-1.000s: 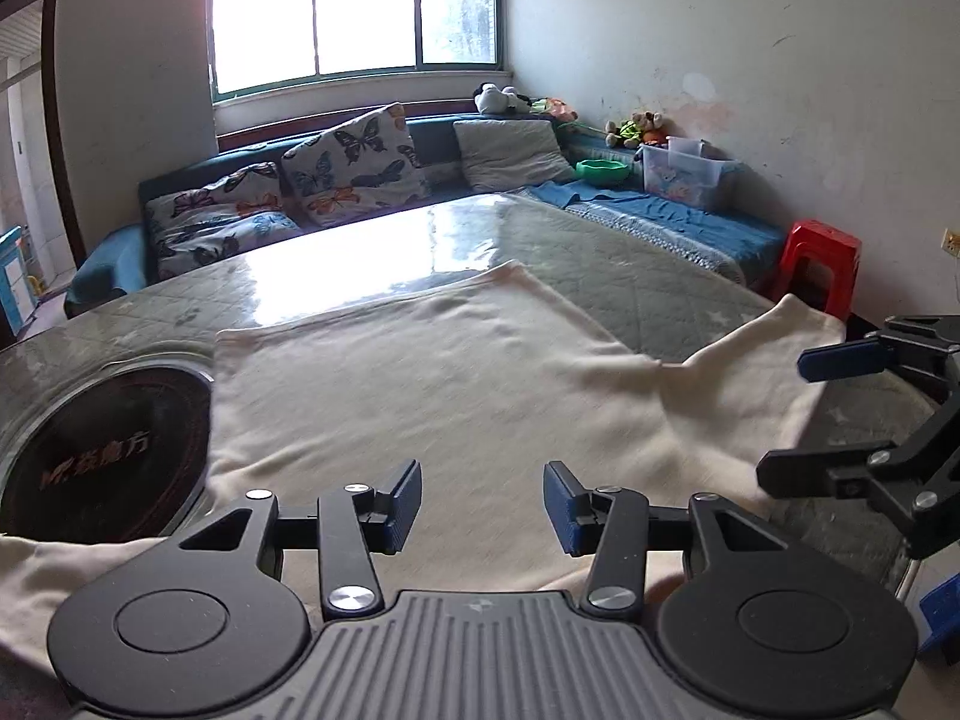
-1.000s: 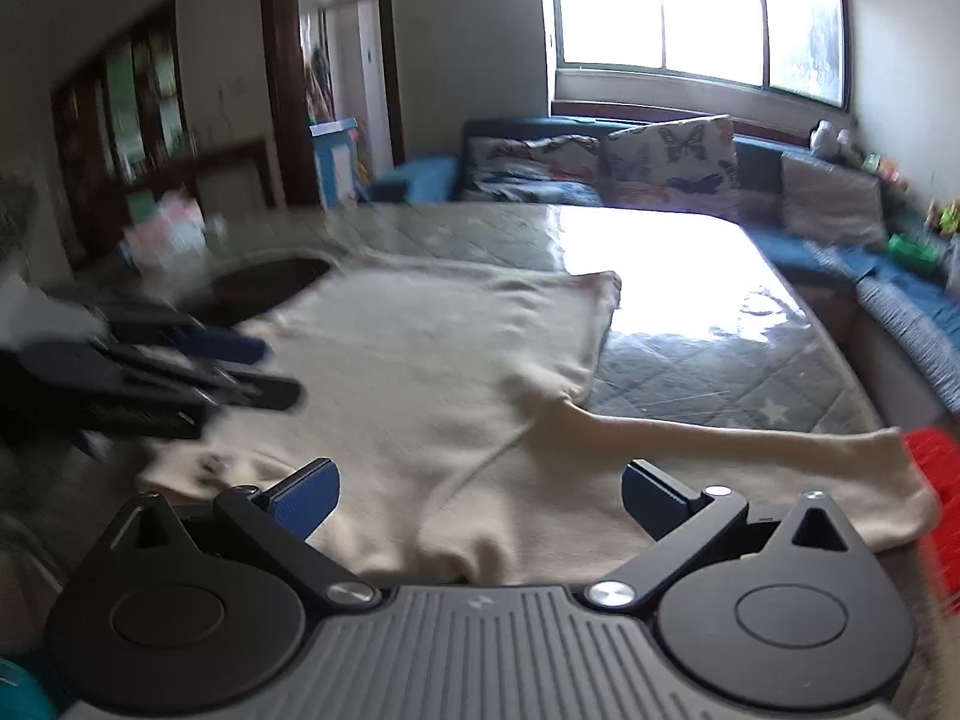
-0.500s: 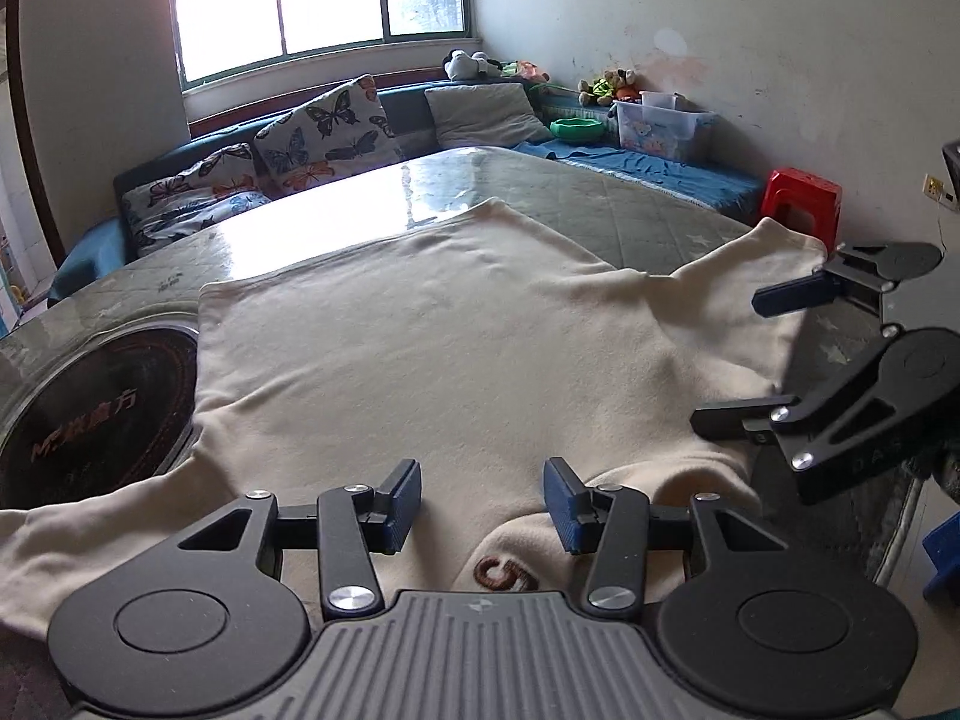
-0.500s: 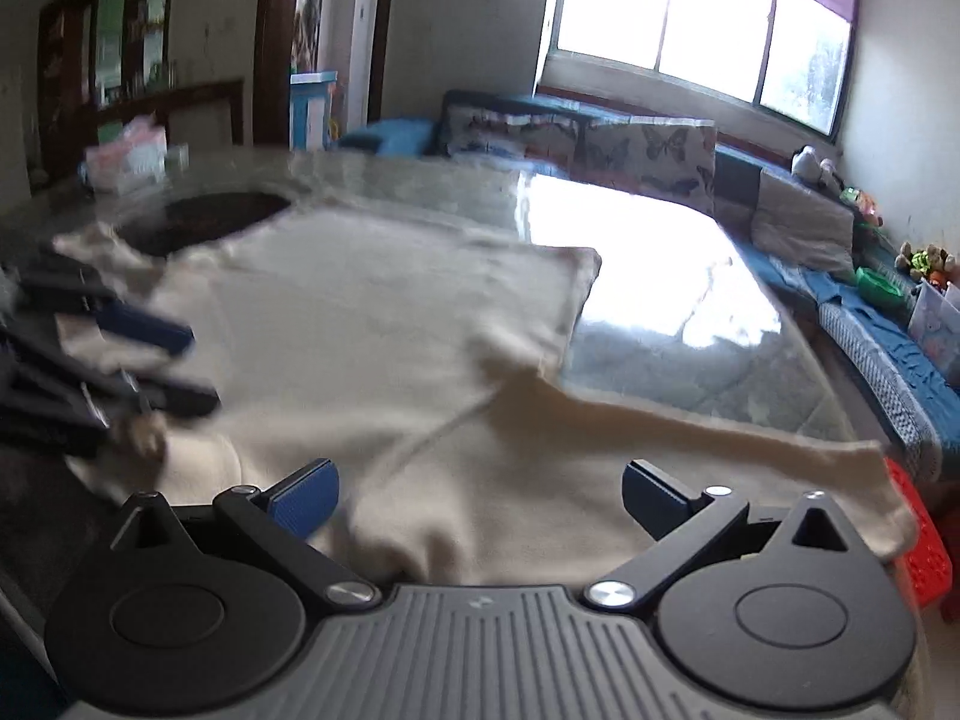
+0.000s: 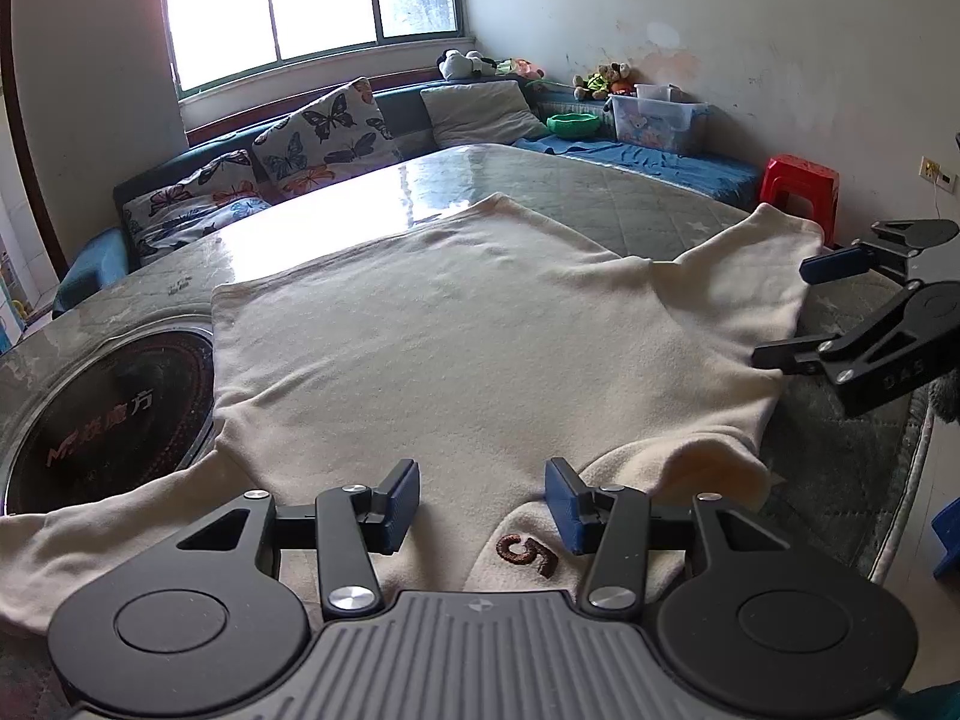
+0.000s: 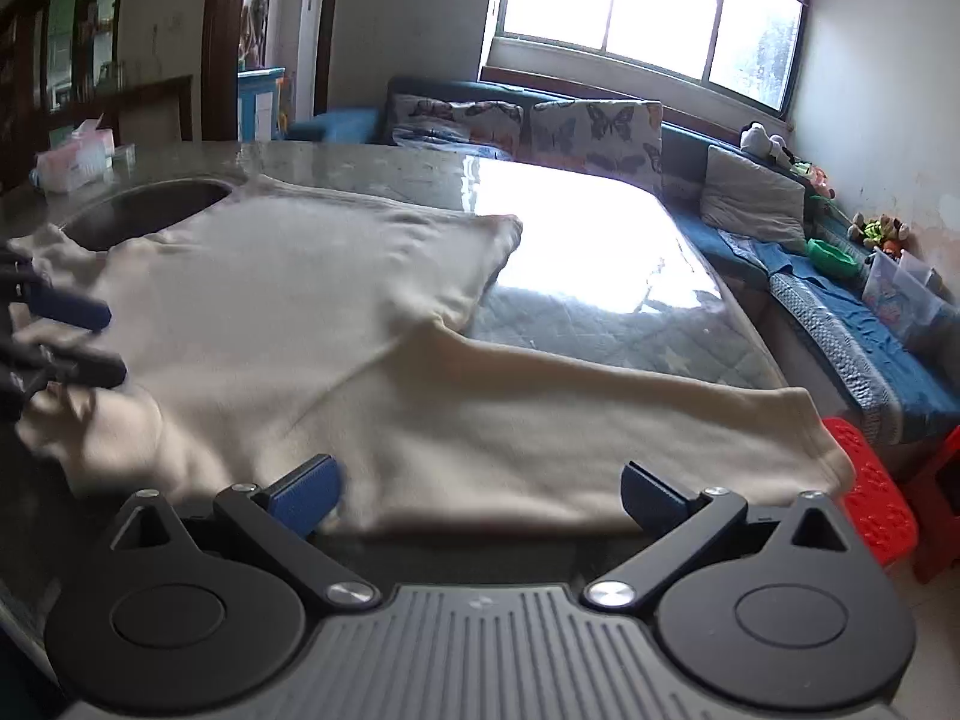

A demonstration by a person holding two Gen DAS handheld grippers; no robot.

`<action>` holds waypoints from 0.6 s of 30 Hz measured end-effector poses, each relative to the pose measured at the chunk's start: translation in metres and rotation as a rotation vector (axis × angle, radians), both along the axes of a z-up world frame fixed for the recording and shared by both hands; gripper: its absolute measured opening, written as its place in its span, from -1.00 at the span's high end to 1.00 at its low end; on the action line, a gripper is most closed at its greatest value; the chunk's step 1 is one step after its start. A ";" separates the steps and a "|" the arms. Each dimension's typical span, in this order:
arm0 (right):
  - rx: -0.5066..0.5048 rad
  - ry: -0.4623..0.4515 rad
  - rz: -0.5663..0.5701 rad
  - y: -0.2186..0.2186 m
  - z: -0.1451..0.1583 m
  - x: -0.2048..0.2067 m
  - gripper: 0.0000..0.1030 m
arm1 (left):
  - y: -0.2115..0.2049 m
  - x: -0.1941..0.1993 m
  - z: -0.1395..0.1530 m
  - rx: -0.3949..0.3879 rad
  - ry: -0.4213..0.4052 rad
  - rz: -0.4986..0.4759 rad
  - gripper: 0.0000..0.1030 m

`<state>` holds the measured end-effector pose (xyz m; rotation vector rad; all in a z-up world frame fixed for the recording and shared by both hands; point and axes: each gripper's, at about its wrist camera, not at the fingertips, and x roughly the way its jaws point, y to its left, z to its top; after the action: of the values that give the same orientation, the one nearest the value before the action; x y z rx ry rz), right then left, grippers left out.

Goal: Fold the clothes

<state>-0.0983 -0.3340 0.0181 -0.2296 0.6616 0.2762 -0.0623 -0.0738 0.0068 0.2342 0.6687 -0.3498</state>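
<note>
A cream long-sleeved top (image 5: 480, 330) lies spread flat on the round glass-topped table (image 5: 630, 192), back up, with its collar and a brown "5" label (image 5: 528, 552) at the near edge. My left gripper (image 5: 482, 501) is open and empty, just above the collar. My right gripper (image 6: 477, 495) is open wide and empty at the near edge of the right sleeve (image 6: 600, 420). It also shows in the left wrist view (image 5: 798, 312) beside that sleeve. The left gripper shows blurred at the left of the right wrist view (image 6: 78, 339).
A dark round hotplate (image 5: 102, 414) is set in the table under the left sleeve. A blue sofa with butterfly cushions (image 5: 324, 138) runs along the far side. A red stool (image 5: 801, 186) stands at the right. A tissue pack (image 6: 75, 159) sits on the far left.
Both grippers have drawn back toward the collar side of the top, so the collar and its label have come into the left wrist view. The top lies as before. Both stay open.
</note>
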 end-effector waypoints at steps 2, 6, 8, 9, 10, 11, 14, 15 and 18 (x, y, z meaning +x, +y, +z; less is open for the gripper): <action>0.000 -0.011 -0.017 -0.005 0.003 0.000 -0.97 | -0.001 0.001 0.002 0.007 0.000 0.000 0.03; 0.010 -0.026 -0.066 -0.019 0.007 0.007 -0.97 | -0.007 0.004 0.010 0.009 -0.015 -0.006 0.03; -0.011 -0.021 -0.087 -0.025 0.004 0.012 -0.97 | -0.013 0.005 0.016 -0.002 -0.030 -0.019 0.03; -0.021 -0.018 -0.099 -0.029 0.002 0.015 -0.97 | -0.016 0.005 0.018 -0.007 -0.036 -0.028 0.03; -0.025 -0.012 -0.115 -0.034 0.000 0.017 -0.96 | -0.021 0.007 0.020 -0.011 -0.040 -0.036 0.03; -0.019 -0.009 -0.135 -0.040 -0.001 0.019 -0.93 | -0.026 0.008 0.021 -0.015 -0.043 -0.043 0.03; -0.003 -0.018 -0.223 -0.059 0.001 0.024 -0.86 | -0.040 0.011 0.022 -0.023 -0.040 -0.069 0.03; 0.008 -0.022 -0.251 -0.066 0.002 0.027 -0.85 | -0.046 0.012 0.022 -0.022 -0.038 -0.079 0.03; 0.066 -0.015 -0.349 -0.093 0.003 0.038 -0.73 | -0.058 0.013 0.019 -0.025 -0.031 -0.101 0.03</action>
<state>-0.0601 -0.4274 0.0211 -0.0501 0.6648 -0.0385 -0.0494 -0.1319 0.0263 0.2496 0.6233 -0.4506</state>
